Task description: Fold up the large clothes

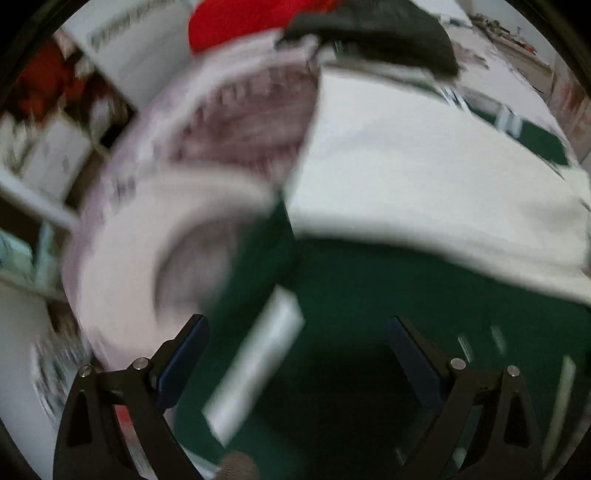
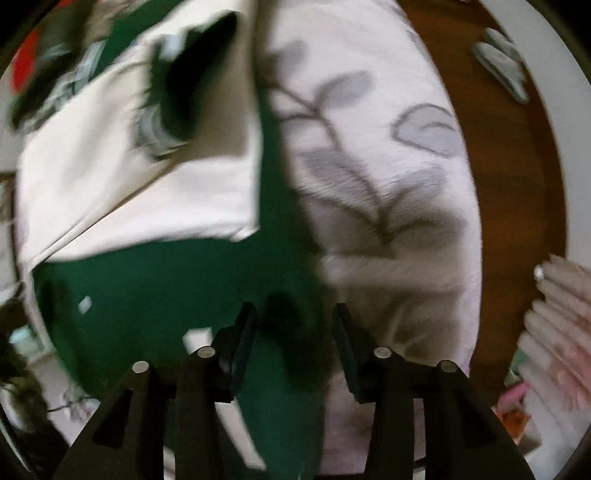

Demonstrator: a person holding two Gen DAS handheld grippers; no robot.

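Observation:
A large green and white garment (image 1: 406,173) lies spread on a bed with a pale leaf-print cover (image 2: 388,177). In the left wrist view its white panel fills the upper right and its green part (image 1: 351,288) lies under my left gripper (image 1: 297,334), which is open and empty above the cloth. In the right wrist view the garment's green part (image 2: 177,280) and white panel (image 2: 129,177) lie to the left. My right gripper (image 2: 293,325) is open and empty over the garment's green edge. Both views are blurred.
A red cloth (image 1: 236,22) and a dark cloth (image 1: 388,33) lie at the far end of the bed. A pale pink pillow (image 1: 147,240) lies to the left. A brown wooden floor (image 2: 517,184) borders the bed on the right, with grey slippers (image 2: 498,62).

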